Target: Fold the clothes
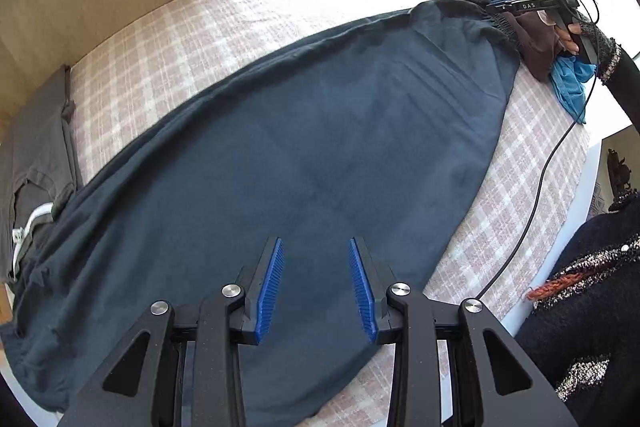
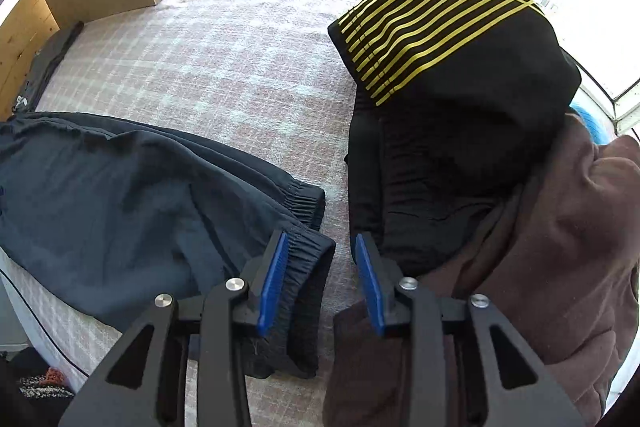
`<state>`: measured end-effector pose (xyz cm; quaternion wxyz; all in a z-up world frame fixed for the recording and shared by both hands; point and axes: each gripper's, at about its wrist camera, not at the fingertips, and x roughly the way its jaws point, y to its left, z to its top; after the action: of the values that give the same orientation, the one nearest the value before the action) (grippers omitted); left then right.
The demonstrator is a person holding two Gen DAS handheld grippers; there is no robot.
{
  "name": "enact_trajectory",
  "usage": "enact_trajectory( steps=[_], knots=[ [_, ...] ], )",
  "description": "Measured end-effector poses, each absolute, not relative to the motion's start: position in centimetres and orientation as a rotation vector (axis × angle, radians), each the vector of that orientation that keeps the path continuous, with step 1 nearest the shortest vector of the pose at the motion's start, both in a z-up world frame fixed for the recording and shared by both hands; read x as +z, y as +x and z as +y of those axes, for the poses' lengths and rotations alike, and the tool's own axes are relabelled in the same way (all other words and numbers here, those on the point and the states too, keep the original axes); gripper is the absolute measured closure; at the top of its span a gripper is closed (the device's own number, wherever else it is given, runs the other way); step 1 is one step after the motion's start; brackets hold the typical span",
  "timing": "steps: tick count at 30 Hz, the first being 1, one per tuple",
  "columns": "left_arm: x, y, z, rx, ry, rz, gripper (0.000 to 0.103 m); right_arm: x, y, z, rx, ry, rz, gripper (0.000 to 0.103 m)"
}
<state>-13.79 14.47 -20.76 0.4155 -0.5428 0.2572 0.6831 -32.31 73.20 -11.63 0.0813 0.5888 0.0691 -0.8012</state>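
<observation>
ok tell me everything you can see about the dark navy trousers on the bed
The dark navy trousers lie flat, stretched lengthwise across the pink checked bedspread. The fabric looks thin and smooth, with light creases. The legs end in gathered elastic cuffs, one overlapping the other. The right gripper straddles the nearer cuff, fingers open; the left gripper hovers open over the other end.

The trousers (image 1: 304, 163) lie spread across the near part of the bed (image 1: 208, 27). A pile of clothes (image 2: 472, 155) sits just right of their cuffs (image 2: 308, 227). A folded garment (image 1: 36, 163) lies at the bed's far left.
</observation>
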Motion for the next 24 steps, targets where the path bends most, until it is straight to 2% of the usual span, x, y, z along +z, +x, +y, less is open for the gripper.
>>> enact_trajectory(
  steps=[1, 2, 6, 15, 19, 21, 22, 23, 24],
  knots=[
    [-21.0, -14.8, 15.5, 1.714, -1.346, 0.671, 0.07, -11.9, -32.5, 73.0, -2.387, 1.753, 0.223, 0.054],
    [-21.2, -15.8, 16.6, 1.711, -1.329, 0.695, 0.07, -12.2, -32.6, 72.8, -2.379, 1.746, 0.24, 0.053],
    [-22.6, -19.7, 20.6, 1.684, -1.269, 0.821, 0.07, -14.0, -33.3, 72.0, -2.328, 1.791, 0.316, 0.053],
    [-26.5, -24.9, 23.8, 1.577, -1.274, 0.99, 0.072, -14.9, -35.2, 72.2, -2.287, 1.821, 0.222, 0.054],
    [-27.3, -25.7, 23.7, 1.556, -1.279, 0.997, 0.072, -14.8, -35.4, 72.1, -2.282, 1.822, 0.216, 0.054],
    [-27.3, -25.8, 23.5, 1.537, -1.283, 0.978, 0.079, -14.8, -35.5, 72.0, -2.279, 1.822, 0.213, 0.054],
    [-27.3, -25.8, 23.4, 1.525, -1.285, 0.972, 0.089, -14.7, -35.6, 71.9, -2.278, 1.821, 0.212, 0.058],
    [-27.3, -25.7, 23.3, 1.516, -1.284, 0.971, 0.099, -14.7, -35.6, 71.9, -2.276, 1.817, 0.205, 0.069],
    [-27.3, -25.7, 23.1, 1.516, -1.279, 0.982, 0.101, -14.6, -35.7, 71.9, -2.275, 1.81, 0.194, 0.074]
  ],
)
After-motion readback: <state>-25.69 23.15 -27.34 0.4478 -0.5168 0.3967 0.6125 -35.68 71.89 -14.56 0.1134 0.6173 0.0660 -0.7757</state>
